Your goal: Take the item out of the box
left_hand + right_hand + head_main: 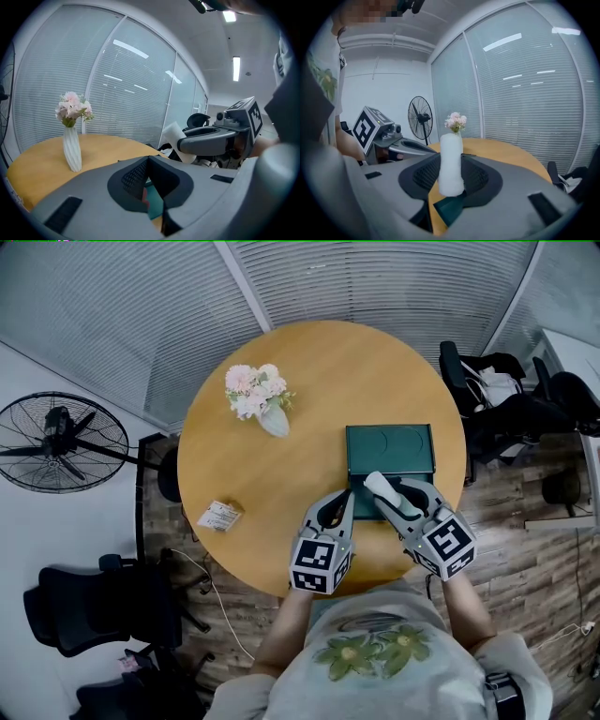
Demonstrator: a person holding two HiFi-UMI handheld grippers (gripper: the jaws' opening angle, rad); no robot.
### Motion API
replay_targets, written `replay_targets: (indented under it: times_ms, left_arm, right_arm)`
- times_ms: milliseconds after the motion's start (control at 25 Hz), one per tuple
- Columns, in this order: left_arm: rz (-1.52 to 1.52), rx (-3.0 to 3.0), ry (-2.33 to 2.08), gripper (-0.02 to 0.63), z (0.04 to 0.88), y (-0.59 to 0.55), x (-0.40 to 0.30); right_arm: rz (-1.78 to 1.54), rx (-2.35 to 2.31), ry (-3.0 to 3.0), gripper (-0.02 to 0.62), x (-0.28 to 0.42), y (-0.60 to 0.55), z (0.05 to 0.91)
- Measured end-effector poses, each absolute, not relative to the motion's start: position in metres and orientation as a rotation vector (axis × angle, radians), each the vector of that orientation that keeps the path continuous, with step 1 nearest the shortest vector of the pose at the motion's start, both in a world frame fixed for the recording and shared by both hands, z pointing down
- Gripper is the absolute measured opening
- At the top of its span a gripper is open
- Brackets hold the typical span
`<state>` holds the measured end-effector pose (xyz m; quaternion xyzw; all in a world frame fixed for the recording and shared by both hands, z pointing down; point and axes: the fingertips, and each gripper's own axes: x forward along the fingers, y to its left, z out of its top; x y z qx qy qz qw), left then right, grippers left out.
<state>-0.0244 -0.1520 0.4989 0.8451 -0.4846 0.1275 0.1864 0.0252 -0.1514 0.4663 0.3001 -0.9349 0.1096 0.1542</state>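
**White roll out of the box, clamped in the right claw**

The green box [389,451] lies open on the round wooden table [281,474], on the side close to the person. Its inside is the same dark green, a liner with curved hollows pressed into it (their exact shape is too small to tell).

The white roll [386,491] is not in the box. It hangs over the box's near edge, gripped between the 2 jaws of the right gripper [392,495]. In the right gripper view it stands upright between the pads, which press on its lower part from both sides. In the head view it is tilted, with its free end towards the box. The roll is a plain white cylinder with a matte, slightly rough surface, and it looks soft.

The left gripper [348,493] is at the near left corner of the box. Its jaws are closed, tips together, with the thin green wall of the box between them.

Also on the table are 1 white vase with pink flowers [261,399] and 1 small printed packet [220,516] near the left rim. Both are well apart from the box.
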Motion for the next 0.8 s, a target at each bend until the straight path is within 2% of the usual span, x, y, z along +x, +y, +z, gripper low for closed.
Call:
replay_targets:
  times_ms: [800]
  left_arm:
    - [0.355, 2.384, -1.368, 0.000, 0.4969, -0.1515, -0.0237]
  right_arm:
    - [0.398, 0.854, -2.720, 0.137, 0.0258, -0.1486, 0.4616]
